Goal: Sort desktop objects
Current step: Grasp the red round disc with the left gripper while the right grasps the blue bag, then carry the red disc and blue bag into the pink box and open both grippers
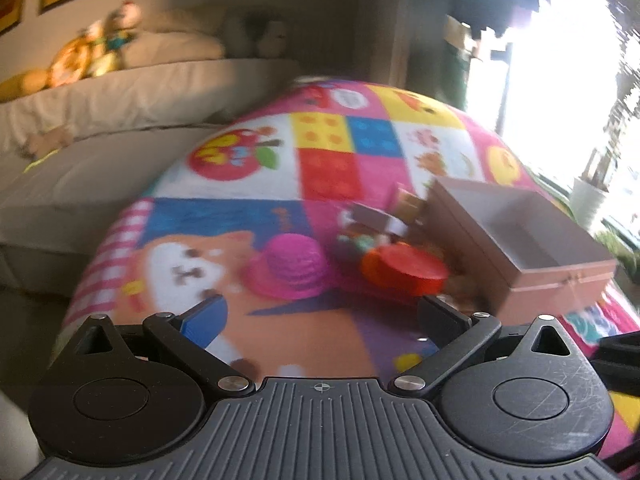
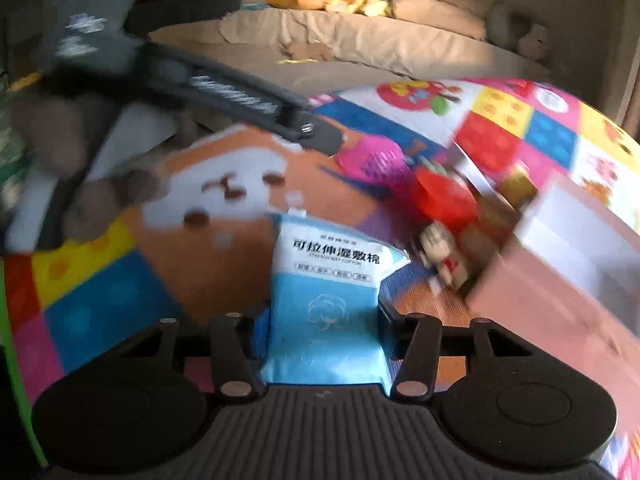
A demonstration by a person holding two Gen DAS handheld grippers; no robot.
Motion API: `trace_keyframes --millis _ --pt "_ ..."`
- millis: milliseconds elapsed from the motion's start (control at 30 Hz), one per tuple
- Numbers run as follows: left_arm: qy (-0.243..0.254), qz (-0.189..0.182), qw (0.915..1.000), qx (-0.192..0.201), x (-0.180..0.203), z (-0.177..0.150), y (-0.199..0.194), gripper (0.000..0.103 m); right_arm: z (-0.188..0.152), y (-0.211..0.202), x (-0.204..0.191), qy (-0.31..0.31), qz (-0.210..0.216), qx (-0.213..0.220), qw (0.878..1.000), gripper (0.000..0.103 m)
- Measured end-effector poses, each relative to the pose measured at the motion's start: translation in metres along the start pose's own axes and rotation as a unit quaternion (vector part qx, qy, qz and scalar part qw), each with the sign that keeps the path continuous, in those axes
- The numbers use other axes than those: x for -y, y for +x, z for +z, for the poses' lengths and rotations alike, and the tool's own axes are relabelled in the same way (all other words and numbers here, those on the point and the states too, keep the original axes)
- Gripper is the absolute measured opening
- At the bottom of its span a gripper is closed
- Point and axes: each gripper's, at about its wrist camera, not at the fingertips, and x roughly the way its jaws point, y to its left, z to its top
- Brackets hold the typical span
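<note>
In the right wrist view a light-blue packet of cotton pads [image 2: 328,276] stands upright between the fingers of my right gripper [image 2: 322,316], which press on its sides. My left gripper [image 1: 320,312] hangs open over the colourful mat [image 1: 340,152] with nothing between its fingers. Ahead of it lie a pink toy hat [image 1: 290,266], a red round tin [image 1: 404,270] and a blurred heap of small toys [image 1: 372,224]. An open pinkish-brown box [image 1: 520,240] stands to their right. The right wrist view also shows the hat [image 2: 374,160], the tin [image 2: 444,196], a small figurine [image 2: 440,256] and the box [image 2: 560,264].
The other hand-held gripper [image 2: 240,100], held by a hand, crosses the upper left of the right wrist view. A beige sofa [image 1: 120,120] with plush toys [image 1: 92,52] runs behind the mat. A bright window [image 1: 560,80] is at the right.
</note>
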Motion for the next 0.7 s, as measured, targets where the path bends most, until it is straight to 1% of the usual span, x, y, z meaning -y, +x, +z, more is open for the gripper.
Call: trace_keyframes --millis 67,133,167,200,233,267,300,333,367,400,433,467,500,567,700 --pt "0.017 -0.012 0.9998 -0.004 0.015 0.002 0.012 0.103 -0.019 -0.016 0.007 0.016 -0.033 0.0 0.999 0.051" --pt "0.041 -0.014 0.9991 -0.001 0.029 0.003 0.022 0.103 -0.037 -0.031 0.017 0.031 -0.076 0.007 0.997 0.052" --pt "0.059 -0.015 0.9981 0.001 0.038 0.005 0.027 0.103 -0.047 -0.04 0.025 0.045 -0.09 0.012 0.995 0.057" --pt "0.078 -0.016 0.9968 0.003 0.046 0.006 0.033 0.103 -0.054 -0.046 0.032 0.06 -0.095 0.015 0.994 0.064" --pt "0.091 -0.017 0.9957 0.003 0.053 0.007 0.038 0.102 -0.063 -0.054 0.04 0.079 -0.101 0.021 0.991 0.068" --pt "0.097 -0.019 0.9951 0.003 0.057 0.009 0.042 0.101 -0.07 -0.06 0.047 0.093 -0.108 0.026 0.989 0.074" --pt "0.1 -0.023 0.9947 0.002 0.061 0.012 0.047 0.094 -0.077 -0.063 0.052 0.104 -0.113 0.031 0.988 0.076" --pt "0.101 -0.025 0.9945 0.0 0.064 0.015 0.051 0.09 -0.084 -0.066 0.056 0.115 -0.12 0.034 0.986 0.077" --pt "0.103 -0.03 0.9943 -0.002 0.067 0.017 0.055 0.086 -0.087 -0.067 0.061 0.129 -0.12 0.035 0.984 0.078" --pt "0.107 -0.034 0.9937 -0.006 0.07 0.019 0.06 0.086 -0.089 -0.069 0.065 0.143 -0.116 0.039 0.982 0.078" --pt "0.111 -0.03 0.9933 -0.011 0.072 0.02 0.065 0.086 -0.09 -0.071 0.067 0.153 -0.115 0.046 0.98 0.078" --pt "0.116 -0.025 0.9928 -0.016 0.073 0.02 0.069 0.082 -0.086 -0.066 0.074 0.158 -0.116 0.047 0.979 0.079" --pt "0.121 -0.023 0.9922 -0.022 0.073 0.02 0.073 0.076 -0.086 -0.065 0.074 0.161 -0.114 0.047 0.979 0.079" --pt "0.121 -0.024 0.9919 -0.029 0.07 0.02 0.077 0.067 -0.089 -0.068 0.074 0.159 -0.111 0.05 0.98 0.079" --pt "0.1 -0.031 0.9943 -0.023 0.059 0.018 0.066 0.067 -0.088 -0.069 0.069 0.143 -0.106 0.057 0.982 0.079"
